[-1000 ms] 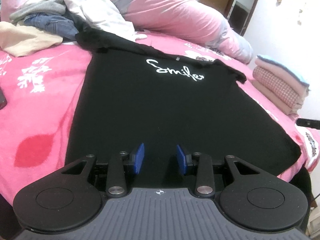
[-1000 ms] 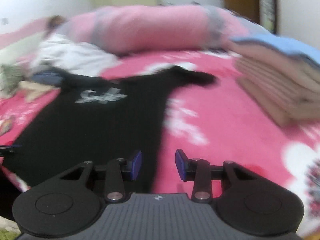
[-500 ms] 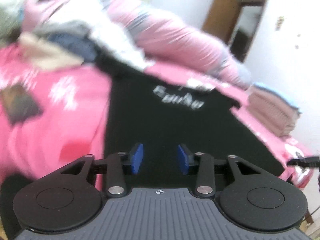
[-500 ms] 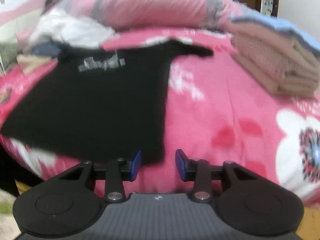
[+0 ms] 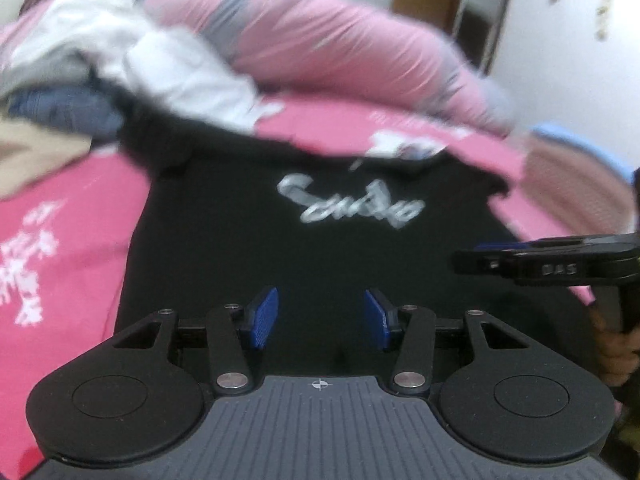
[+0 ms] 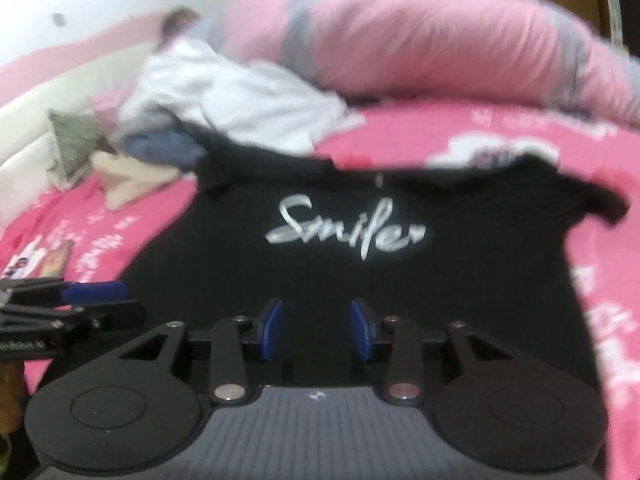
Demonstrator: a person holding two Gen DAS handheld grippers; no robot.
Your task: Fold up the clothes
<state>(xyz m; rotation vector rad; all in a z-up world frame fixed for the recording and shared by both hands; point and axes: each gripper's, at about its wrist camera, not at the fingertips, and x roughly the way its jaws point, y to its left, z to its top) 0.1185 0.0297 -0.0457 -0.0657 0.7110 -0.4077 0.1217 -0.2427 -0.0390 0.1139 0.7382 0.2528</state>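
A: Your black T-shirt (image 6: 360,280) lies spread flat on the pink bedspread (image 6: 500,136), white lettering facing up, collar toward the pink duvet (image 5: 340,52).

B: And your tongs? The left gripper (image 5: 319,316) has just been opening, its jaws parted with nothing between them, over the shirt's lower part.

A: The right gripper (image 6: 317,329) is parted too, empty, hovering over the hem beside the left one.

B: Loose clothes (image 6: 224,96) are heaped at the far left.
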